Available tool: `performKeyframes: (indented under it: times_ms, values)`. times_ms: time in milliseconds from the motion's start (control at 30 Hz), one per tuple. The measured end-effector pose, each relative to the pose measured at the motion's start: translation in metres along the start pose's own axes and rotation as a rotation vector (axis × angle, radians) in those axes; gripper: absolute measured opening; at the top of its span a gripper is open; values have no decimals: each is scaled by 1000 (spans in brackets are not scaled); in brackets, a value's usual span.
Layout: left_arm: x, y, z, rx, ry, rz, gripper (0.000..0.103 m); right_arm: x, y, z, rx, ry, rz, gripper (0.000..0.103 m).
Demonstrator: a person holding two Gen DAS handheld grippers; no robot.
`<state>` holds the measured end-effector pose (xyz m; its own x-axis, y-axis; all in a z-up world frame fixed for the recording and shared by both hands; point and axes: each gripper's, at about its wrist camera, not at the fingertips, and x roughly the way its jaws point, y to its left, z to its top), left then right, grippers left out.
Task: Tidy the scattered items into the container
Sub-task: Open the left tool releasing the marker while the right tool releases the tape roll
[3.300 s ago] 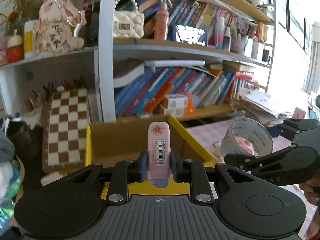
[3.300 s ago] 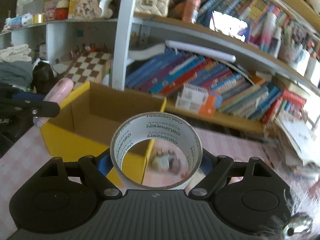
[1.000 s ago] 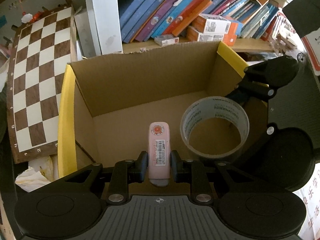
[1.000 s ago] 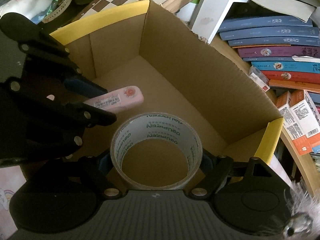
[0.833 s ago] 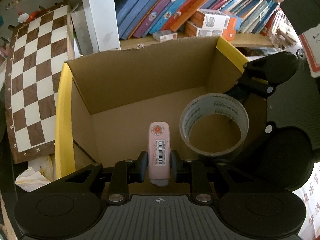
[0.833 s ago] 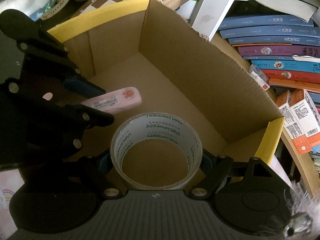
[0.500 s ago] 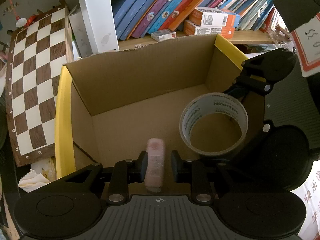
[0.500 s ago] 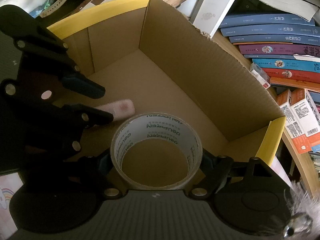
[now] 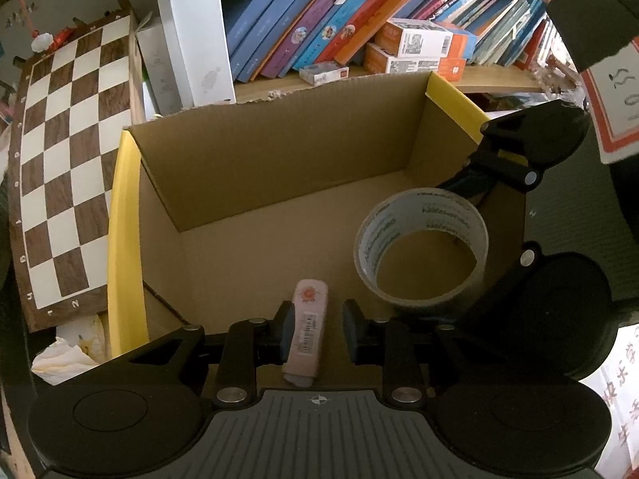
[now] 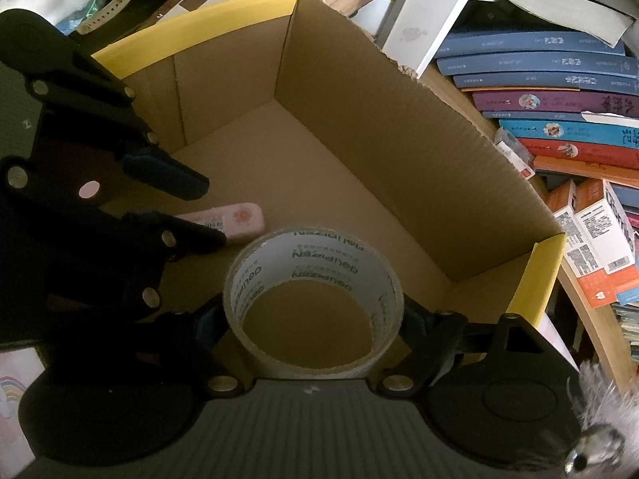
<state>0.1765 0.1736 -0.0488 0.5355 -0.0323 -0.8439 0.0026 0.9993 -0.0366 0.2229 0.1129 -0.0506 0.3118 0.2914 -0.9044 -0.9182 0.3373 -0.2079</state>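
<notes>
One cardboard box with yellow edges stands open, and both grippers are above its inside. Behind the box, the left wrist view shows one chessboard leaning at the box's left side and a shelf of leaning books with small cartons; the right wrist view shows only a corner of that board and shows the books from the side, stacked flat.

There are two task things. The one tape roll is in the box's near right part, held between the pads of the right gripper, which press on its two sides. The left wrist view shows the same roll from outside, above the box floor.

The one pink case is in the near left part of the box. The left gripper has its fingers parted with a gap at each side of the case, so it holds nothing. Only the right wrist view shows the case lying flat on the box floor, under the left gripper's fingers.
</notes>
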Motion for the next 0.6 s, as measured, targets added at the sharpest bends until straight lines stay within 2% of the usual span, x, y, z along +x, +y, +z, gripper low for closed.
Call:
performKeyframes:
  times_ms: [133,233,300,600]
  values:
    - [0,-1,-1,-2,-2,10,28,1,0,1,-2,1,-3,87]
    - [-3,0,-2,-18,-15,29,35,0,1,0,-4,-4,-12,88]
    - [-5,1,-3,-29,-27,40,37,0,2,1,-2,-7,-37,96]
    - [-29,0,-5,-50,-97,53,48,-12,-3,-4,45,-51,-65,96]
